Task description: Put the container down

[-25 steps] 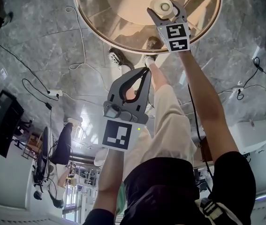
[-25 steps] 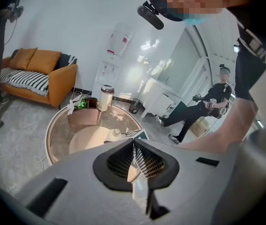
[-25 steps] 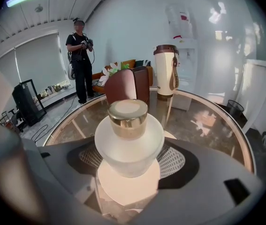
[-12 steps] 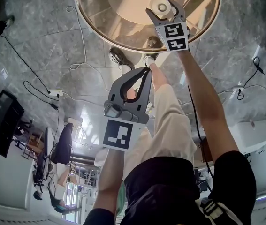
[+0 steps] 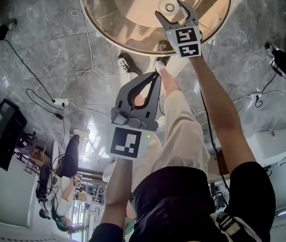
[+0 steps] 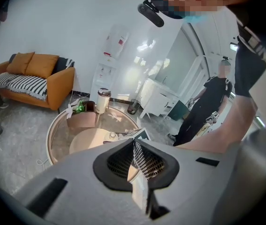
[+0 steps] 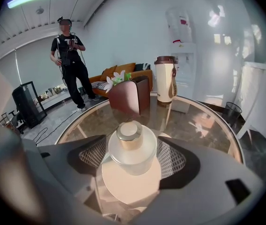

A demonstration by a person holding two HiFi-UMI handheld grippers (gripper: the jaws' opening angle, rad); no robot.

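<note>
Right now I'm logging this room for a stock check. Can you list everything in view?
container: one, frosted white with gold cap, between the right jaws, over the table
table: one, round, glass top, tan rim
tumbler: one, cream and brown, on the table's far side
box: one, brown, on the table beside the tumbler
sofa: one, orange, beyond the table
water dispenser: one, white, by the wall
bystanders: at least two, in black, on the floor
cables: several, white and black, on the floor
right hand-held gripper: grey, shut on the container
left hand-held gripper: grey, shut, empty
</note>
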